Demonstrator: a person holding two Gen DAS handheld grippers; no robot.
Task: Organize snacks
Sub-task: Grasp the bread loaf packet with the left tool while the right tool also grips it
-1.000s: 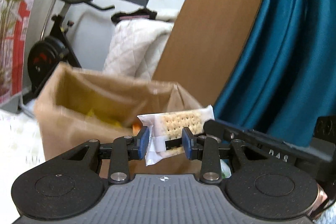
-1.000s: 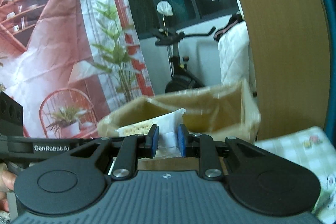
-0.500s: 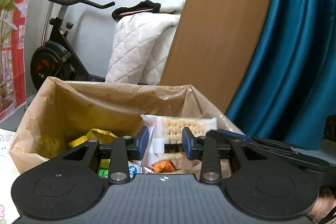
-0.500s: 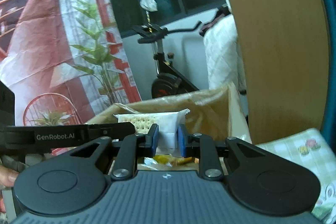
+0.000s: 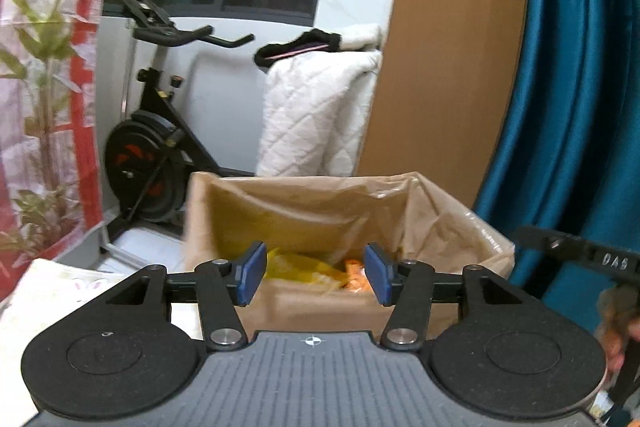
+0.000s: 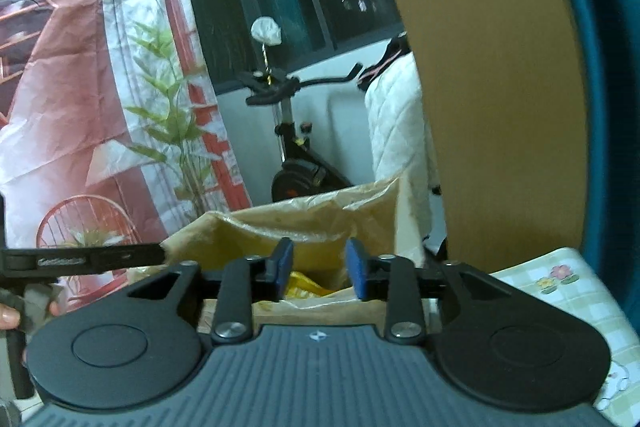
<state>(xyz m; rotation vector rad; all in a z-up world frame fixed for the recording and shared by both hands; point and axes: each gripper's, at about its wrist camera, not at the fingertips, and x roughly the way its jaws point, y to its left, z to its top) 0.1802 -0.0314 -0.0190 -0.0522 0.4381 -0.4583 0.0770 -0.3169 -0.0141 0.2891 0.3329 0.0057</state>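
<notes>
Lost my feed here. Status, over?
Left gripper open, empty. Right gripper open, empty. Both at the paper bag, yellow snack packet inside. No obstruction seen.

The left gripper is level, its two blue pads spread wide with nothing between them. The right gripper is also level, its blue pads parted a little less, also holding nothing. The right gripper's black body shows at the left view's right edge
</notes>
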